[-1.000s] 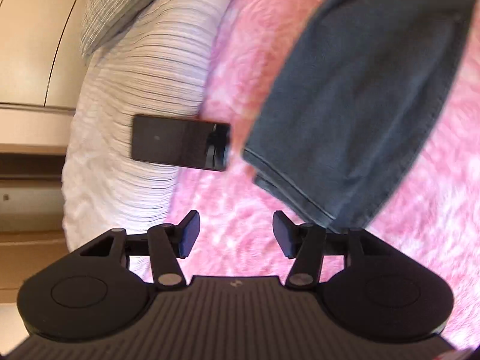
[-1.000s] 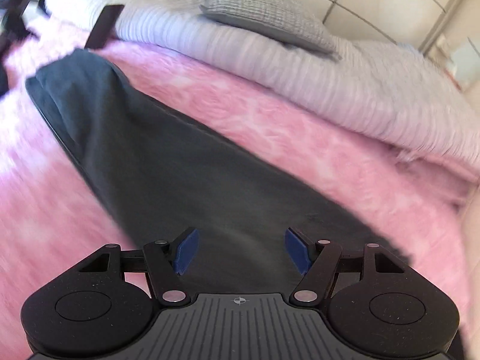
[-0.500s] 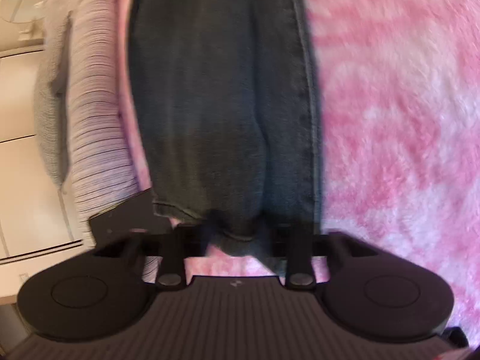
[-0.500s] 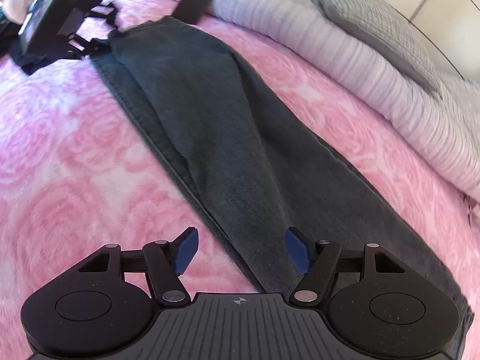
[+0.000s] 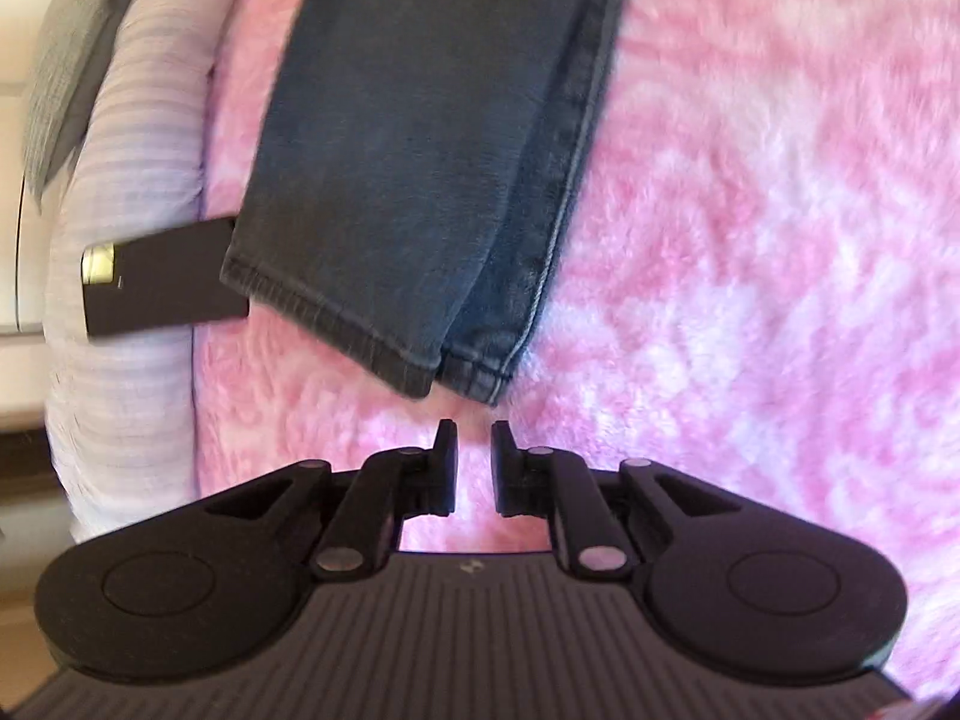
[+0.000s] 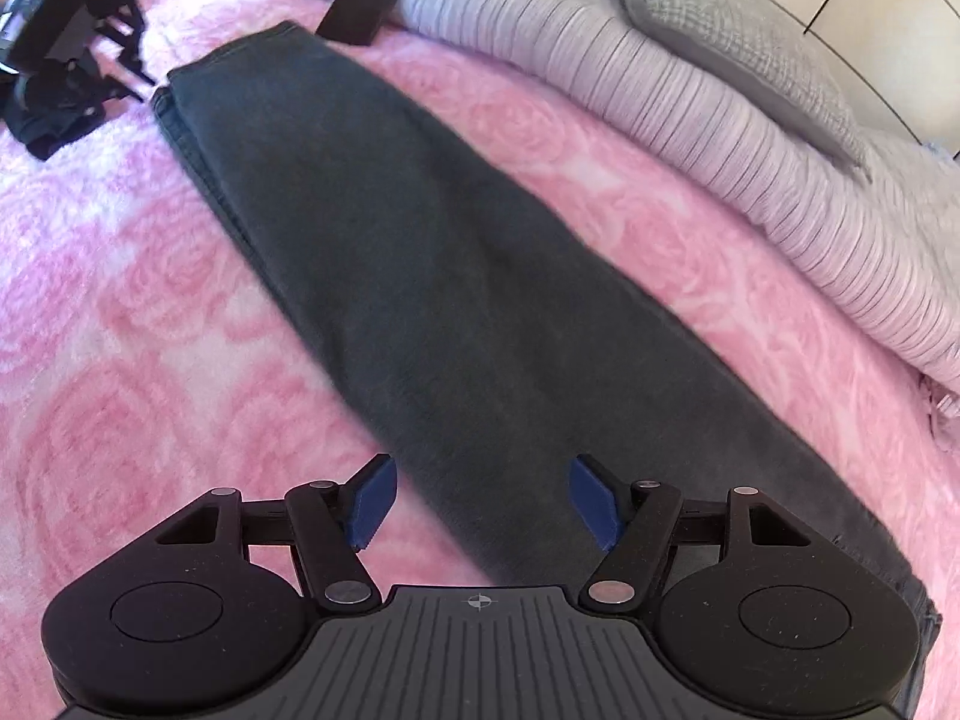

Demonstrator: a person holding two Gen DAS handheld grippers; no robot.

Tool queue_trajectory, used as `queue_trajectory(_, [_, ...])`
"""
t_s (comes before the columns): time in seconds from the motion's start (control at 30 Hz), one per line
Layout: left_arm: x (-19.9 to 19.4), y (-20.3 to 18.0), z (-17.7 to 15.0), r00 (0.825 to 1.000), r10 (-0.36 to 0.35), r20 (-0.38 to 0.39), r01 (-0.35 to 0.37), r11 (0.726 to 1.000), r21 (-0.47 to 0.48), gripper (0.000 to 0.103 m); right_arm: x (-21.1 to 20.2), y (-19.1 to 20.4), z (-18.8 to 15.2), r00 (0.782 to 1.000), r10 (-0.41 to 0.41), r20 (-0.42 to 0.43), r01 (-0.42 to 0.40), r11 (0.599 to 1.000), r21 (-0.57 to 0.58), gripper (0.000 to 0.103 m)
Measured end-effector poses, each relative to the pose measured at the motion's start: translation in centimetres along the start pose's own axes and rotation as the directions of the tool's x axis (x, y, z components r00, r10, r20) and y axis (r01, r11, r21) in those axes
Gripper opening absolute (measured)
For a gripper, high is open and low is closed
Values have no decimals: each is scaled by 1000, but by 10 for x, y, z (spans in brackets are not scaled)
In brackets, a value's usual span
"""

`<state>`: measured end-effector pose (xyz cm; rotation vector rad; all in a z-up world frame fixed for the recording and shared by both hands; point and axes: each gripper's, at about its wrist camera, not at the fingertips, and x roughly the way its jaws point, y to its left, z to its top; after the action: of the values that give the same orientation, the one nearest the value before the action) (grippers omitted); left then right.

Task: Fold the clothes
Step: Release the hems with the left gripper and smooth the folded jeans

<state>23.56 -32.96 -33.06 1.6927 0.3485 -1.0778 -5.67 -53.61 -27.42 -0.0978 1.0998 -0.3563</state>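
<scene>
Half a second on, my left gripper (image 5: 474, 462) has backed off the trouser cuffs it was pressed against and now sits just short of them, its jaws nearly together with a narrow gap and nothing between them. Ahead of those jaws, the dark jeans (image 5: 420, 138) lie flat on the pink blanket (image 5: 750, 300), one leg stacked on the other, the two hems (image 5: 420, 354) just beyond the fingertips and not touching them. To the left of the jaws, a black phone (image 5: 159, 282) rests where the blanket meets the striped white duvet (image 5: 132, 180), one end tucked under the edge of the near hem. From my right gripper (image 6: 480, 498), whose jaws stand wide apart and empty, the jeans (image 6: 456, 300) run away ahead and to the left as one long folded strip, the wider end passing under and to the right of the jaws. The blue pads (image 6: 373, 498) hover above the fabric edge; I cannot tell whether they touch it. At the far end of the strip, up and left of the jaws, the left gripper (image 6: 129, 60) shows beside the cuffs, with the phone (image 6: 369, 0) leaning on the duvet (image 6: 750, 138) and a grey pillow (image 6: 738, 42) beyond.
</scene>
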Motion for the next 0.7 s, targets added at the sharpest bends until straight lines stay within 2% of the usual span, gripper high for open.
queue_trajectory(0.07, [-7, -7, 0, 995, 92, 36, -94, 993, 71, 20, 3, -7, 1, 1000, -6, 2, 6, 1000, 17, 68])
queue_trajectory(0.1, [-9, -13, 1, 991, 115, 62, -122, 985, 118, 26, 4, -8, 2, 1000, -7, 1, 7, 1000, 20, 68])
queue_trajectory(0.17, [-5, -24, 6, 987, 133, 94, -150, 968, 201, 27, 6, -11, 4, 1000, -11, 1, 10, 1000, 25, 68])
queue_trajectory(0.3, [13, -36, 20, 984, 140, 113, -164, 955, 249, 30, 9, -16, 7, 1000, -17, -1, 17, 999, 35, 68])
queue_trajectory(0.37, [19, -35, 23, 982, 153, 108, -175, 955, 238, 28, 12, -17, 7, 1000, -20, -7, 20, 999, 34, 68])
queue_trajectory(0.4, [19, -31, 24, 983, 154, 101, -172, 964, 204, 17, 13, -18, 7, 1000, -22, -13, 22, 999, 33, 68])
queue_trajectory(0.43, [11, -29, 25, 984, 153, 97, -167, 971, 170, 10, 13, -19, 6, 1000, -23, -18, 24, 999, 34, 68])
queue_trajectory(0.5, [-5, -26, 24, 981, 158, 109, -171, 977, 124, 4, 13, -20, 4, 999, -27, -21, 28, 999, 34, 68])
queue_trajectory(0.57, [-20, -23, 22, 980, 158, 120, -170, 981, 97, 4, 13, -21, 3, 999, -30, -19, 31, 999, 36, 68])
queue_trajectory(0.7, [-11, -29, 22, 990, 99, 97, -109, 989, 105, 5, 21, -22, 7, 1000, -16, -26, 17, 999, 39, 68])
